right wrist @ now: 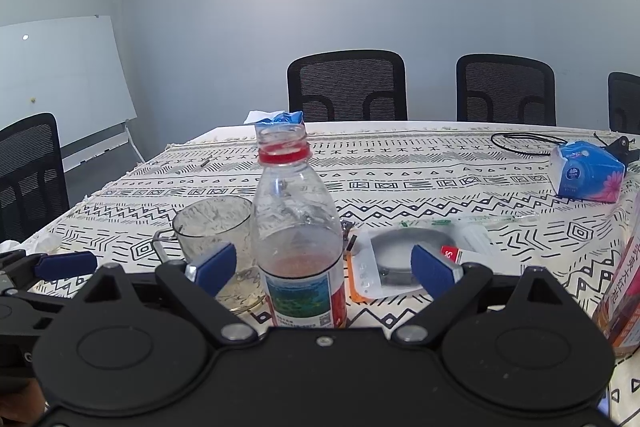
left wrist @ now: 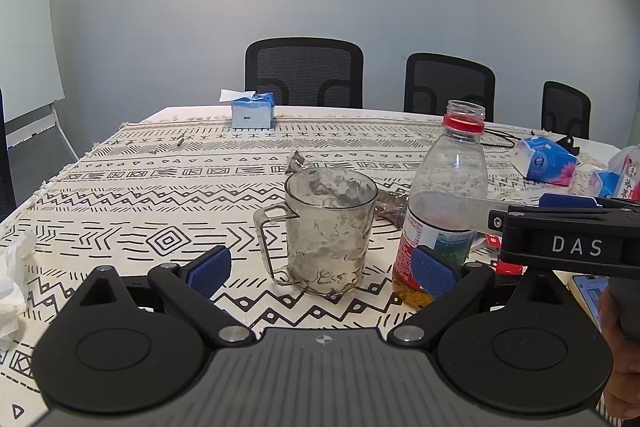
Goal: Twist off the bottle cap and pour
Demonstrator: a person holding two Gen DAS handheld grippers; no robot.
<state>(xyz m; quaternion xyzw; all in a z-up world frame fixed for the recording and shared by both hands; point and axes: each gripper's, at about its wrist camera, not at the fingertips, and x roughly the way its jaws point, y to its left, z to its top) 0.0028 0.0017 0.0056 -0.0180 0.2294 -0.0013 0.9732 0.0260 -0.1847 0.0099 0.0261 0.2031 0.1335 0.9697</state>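
Both tongs, left (left wrist: 324,271) and right (right wrist: 324,267), gape empty; uncapped bottle (right wrist: 298,227) risks tipping if nudged off-centre.

Bottle (right wrist: 298,227) was clear glossy plastic with a printed glossy label; mug (left wrist: 330,231) clear plastic, cloudy and scuffed; tablecloth (left wrist: 160,187) matt woven cloth with a frayed edge; gripper bodies matt black plastic, left gripper (left wrist: 324,269) pads (left wrist: 210,269) blue ribbed rubbery, pivots bare metal; tissue packs (right wrist: 586,173) glossy film; chairs (left wrist: 304,73) black mesh.
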